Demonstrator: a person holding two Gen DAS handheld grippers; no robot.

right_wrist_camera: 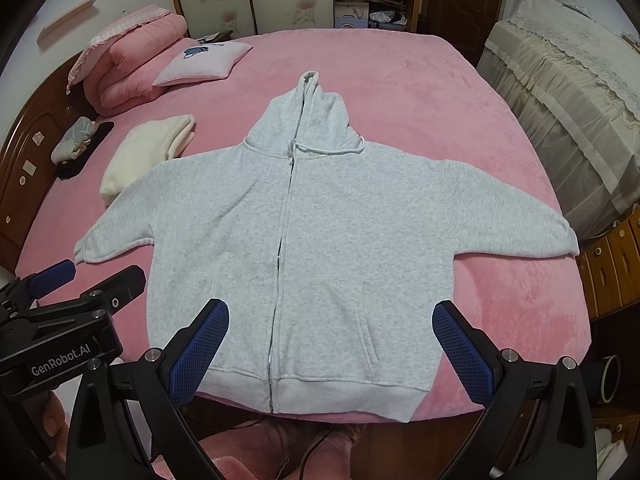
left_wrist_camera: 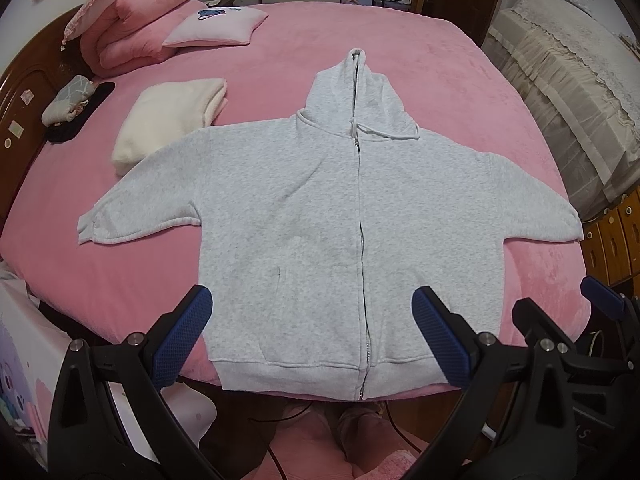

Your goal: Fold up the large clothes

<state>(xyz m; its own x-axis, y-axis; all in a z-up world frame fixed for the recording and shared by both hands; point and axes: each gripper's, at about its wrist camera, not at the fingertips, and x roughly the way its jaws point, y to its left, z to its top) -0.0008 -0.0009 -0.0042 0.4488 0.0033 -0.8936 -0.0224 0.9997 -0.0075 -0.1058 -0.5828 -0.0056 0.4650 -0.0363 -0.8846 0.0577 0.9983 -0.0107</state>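
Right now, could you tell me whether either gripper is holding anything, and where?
Nothing is held: the left gripper and right gripper are both open above the hoodie.

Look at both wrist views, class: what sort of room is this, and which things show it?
Most likely a home bedroom: a large bed under a pink cover, a folded pink quilt and a pillow by its wooden headboard.

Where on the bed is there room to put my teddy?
Bare pink bed lies beyond the hoodie, right of its hood, and beside the right sleeve. It is crowded on the left: cream towel, pillow, folded quilt.
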